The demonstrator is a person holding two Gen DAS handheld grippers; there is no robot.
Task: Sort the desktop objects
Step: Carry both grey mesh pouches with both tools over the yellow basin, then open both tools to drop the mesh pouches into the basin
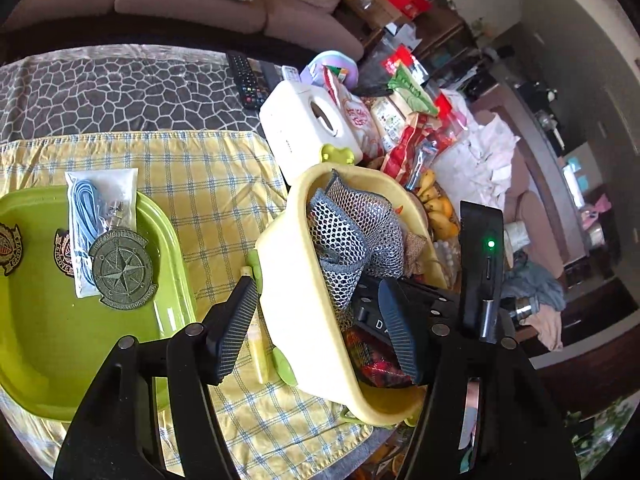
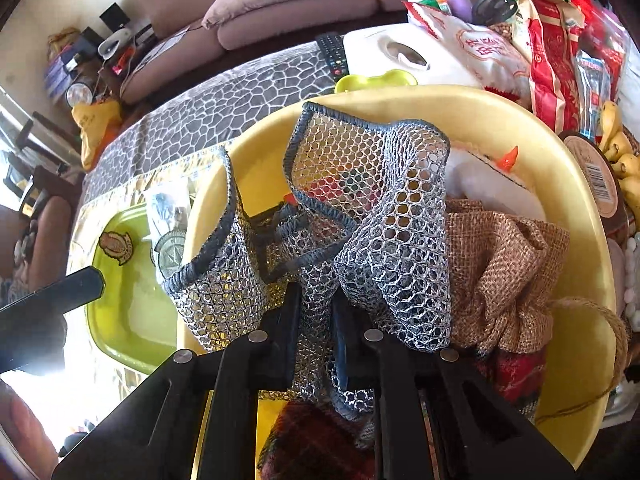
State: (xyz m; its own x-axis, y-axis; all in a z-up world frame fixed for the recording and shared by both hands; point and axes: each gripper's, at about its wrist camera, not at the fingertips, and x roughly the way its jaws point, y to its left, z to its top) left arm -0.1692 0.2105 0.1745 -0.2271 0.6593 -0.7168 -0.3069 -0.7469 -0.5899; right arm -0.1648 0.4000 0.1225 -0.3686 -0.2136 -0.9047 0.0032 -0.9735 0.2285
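Mesh cloth [image 2: 372,216] pinched btwn right hand-held gripper [image 2: 318,336] fingers.

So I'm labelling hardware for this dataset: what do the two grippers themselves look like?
Both are matte black plastic with slotted linkage arms and silver round pivot pins. The left gripper has ribbed, dark blue-grey finger pads. The right gripper has flat dark fingers.

You have two trays: one lime-green plastic tray [image 1: 48,344] and one pale yellow plastic tub [image 1: 296,308]. Three embroidered patches [image 1: 122,270] lie in the green one, plus one clear bag of blue cord [image 1: 86,216]. One grey mesh cloth [image 2: 360,216] and one burlap pouch [image 2: 504,264] sit in the tub.
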